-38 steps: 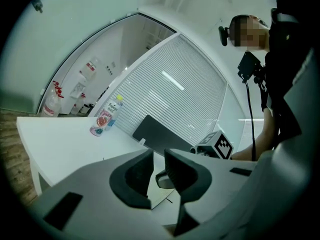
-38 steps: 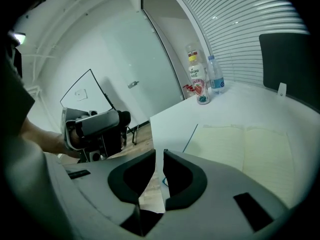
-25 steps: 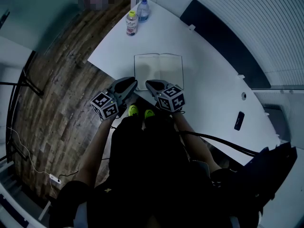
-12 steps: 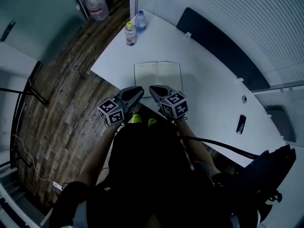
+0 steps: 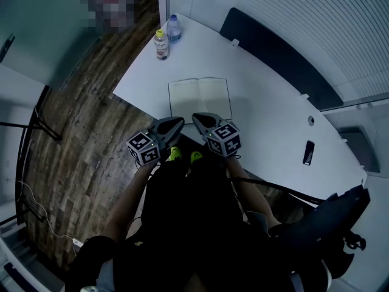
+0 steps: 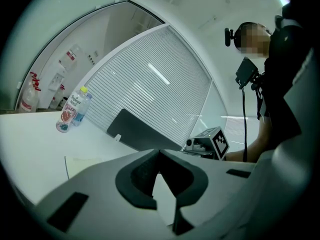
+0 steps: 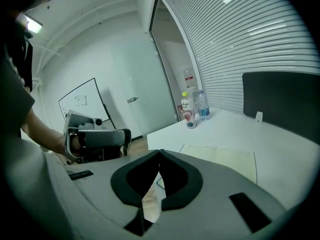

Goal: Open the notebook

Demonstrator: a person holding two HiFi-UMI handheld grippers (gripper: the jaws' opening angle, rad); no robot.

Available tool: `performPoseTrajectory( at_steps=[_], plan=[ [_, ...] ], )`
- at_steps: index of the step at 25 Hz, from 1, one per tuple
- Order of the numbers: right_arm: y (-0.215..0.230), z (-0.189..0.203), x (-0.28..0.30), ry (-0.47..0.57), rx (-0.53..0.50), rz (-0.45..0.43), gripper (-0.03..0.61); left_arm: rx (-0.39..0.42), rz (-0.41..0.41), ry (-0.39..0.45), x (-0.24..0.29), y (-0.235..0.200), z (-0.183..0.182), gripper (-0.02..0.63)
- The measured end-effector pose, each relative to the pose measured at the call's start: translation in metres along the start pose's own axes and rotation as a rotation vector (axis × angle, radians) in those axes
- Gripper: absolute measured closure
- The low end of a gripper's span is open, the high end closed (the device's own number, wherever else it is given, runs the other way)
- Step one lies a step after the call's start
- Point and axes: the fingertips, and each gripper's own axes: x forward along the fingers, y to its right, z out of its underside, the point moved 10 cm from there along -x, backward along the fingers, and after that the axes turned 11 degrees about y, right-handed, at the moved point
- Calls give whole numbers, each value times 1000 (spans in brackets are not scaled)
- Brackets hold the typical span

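The notebook (image 5: 199, 99) lies open and flat on the white table (image 5: 267, 120), showing two pale pages. Both grippers hover side by side just short of its near edge, over the table's rim and the person's lap. My left gripper (image 5: 180, 123) is shut with nothing in it. My right gripper (image 5: 196, 117) is shut and empty too. In the left gripper view the jaws (image 6: 159, 151) meet at the tips, with a corner of the notebook (image 6: 82, 165) beyond them. From the right gripper (image 7: 160, 151), the notebook (image 7: 225, 156) lies ahead on the right.
Two bottles (image 5: 161, 44) (image 5: 174, 28) stand at the table's far left corner. A small dark device (image 5: 307, 153) lies on the right side. A dark panel (image 5: 273, 53) lines the far edge. Wooden floor (image 5: 79, 139) is at the left, a black bag (image 5: 328, 230) at lower right.
Both grippers have drawn back a little from the notebook's near edge toward the person. The notebook has stayed open and still.
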Motion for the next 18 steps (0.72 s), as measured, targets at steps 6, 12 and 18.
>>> performPoseTrajectory(
  at_steps=[6,12,18],
  plan=[
    [-12,7,-13,-3,-24,-13,566,-3,-22,12,-9,17,10,607],
    [-21,13,-36,10,-26,-56,566,12,-61,30,-17,42,20,607],
    [-23,24,-72,18,-12,-74,566,17,-99,41,-18,75,38,607]
  ],
)
